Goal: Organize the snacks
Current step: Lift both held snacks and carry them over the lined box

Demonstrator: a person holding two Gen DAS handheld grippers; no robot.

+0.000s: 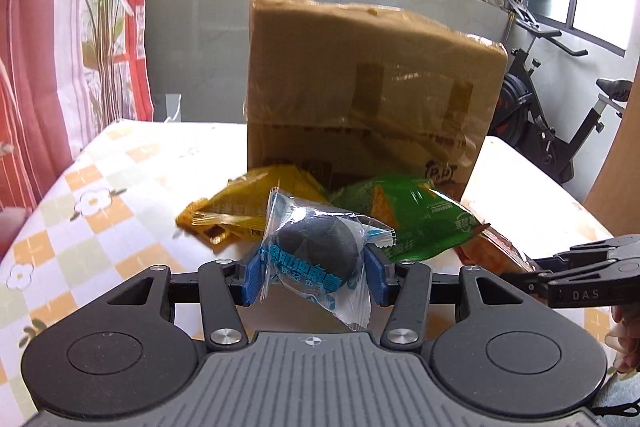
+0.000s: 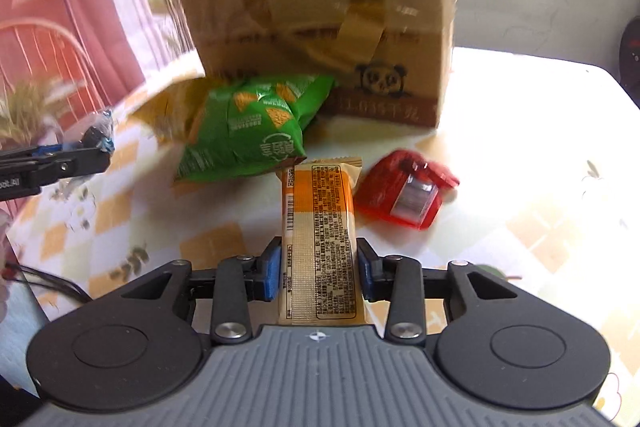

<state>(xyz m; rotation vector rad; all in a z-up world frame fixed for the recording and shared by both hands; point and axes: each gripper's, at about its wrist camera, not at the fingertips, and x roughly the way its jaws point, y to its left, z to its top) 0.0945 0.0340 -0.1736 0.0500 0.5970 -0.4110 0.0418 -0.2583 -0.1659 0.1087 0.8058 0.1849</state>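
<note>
Each of the two claws has one snack pinched between its blue pads: the left gripper (image 1: 314, 277) holds a dark round cake (image 1: 318, 247) in clear wrap, the right gripper (image 2: 318, 269) an orange bar (image 2: 318, 223). On the table (image 1: 120, 187) lie three packets before one cardboard box (image 1: 368, 95): one green (image 2: 252, 131), one yellow (image 1: 248, 207), one red (image 2: 404, 195).

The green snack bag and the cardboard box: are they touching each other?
Cannot tell. In the right wrist view the green snack bag has its top corner at the foot of the cardboard box, but blur hides whether it meets the box or only overlaps it.
</note>
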